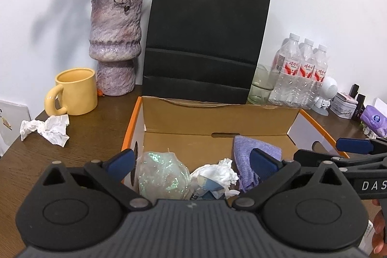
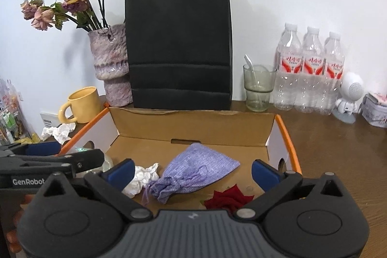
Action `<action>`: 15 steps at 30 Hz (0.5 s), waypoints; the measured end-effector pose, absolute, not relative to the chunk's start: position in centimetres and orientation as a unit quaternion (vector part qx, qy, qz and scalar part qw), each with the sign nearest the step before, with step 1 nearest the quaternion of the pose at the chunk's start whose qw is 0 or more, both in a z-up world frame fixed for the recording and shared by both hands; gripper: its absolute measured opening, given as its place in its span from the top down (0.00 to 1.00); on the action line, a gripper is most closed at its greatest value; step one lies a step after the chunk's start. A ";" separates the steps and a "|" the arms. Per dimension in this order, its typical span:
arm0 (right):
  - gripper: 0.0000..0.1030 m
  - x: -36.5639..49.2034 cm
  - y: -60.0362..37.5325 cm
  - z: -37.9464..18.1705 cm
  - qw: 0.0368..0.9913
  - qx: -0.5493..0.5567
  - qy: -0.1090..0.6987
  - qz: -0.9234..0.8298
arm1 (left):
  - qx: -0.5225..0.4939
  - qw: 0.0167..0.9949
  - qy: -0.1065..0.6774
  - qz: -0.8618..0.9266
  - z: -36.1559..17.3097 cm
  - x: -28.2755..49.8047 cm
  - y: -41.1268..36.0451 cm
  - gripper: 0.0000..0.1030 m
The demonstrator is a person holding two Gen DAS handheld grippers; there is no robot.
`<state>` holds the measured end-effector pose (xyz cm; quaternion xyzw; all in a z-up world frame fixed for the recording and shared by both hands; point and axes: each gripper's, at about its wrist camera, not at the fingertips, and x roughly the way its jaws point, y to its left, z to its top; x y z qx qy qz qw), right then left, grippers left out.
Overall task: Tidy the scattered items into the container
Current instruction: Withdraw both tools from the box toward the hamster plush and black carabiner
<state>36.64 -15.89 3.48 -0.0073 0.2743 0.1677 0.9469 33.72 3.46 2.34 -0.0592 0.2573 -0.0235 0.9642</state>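
left gripper (image 1: 192, 162): my jaws spread, over box (image 1: 217, 116)
right gripper (image 2: 192, 172): jaws spread, empty
crumpled tissue (image 1: 46, 128): on surface (image 1: 96, 127), beside mug (image 1: 73, 91)

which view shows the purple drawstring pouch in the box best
The right wrist view. The purple pouch lies whole between the open right gripper fingers, its drawstring neck and woven body clear on the cardboard box floor. In the left wrist view the pouch is partly hidden behind one finger of the open left gripper.
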 end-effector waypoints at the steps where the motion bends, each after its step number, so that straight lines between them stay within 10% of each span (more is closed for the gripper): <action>1: 0.00 36.6 -16.0 3.5 0.946 -0.005 0.275 0.172 | -0.059 0.964 0.257 -0.024 2.4 33.6 3.5 0.00; 15: 0.00 31.4 -17.8 4.7 0.951 -0.001 0.245 0.189 | -0.060 0.964 0.257 -0.029 2.9 28.2 5.4 0.00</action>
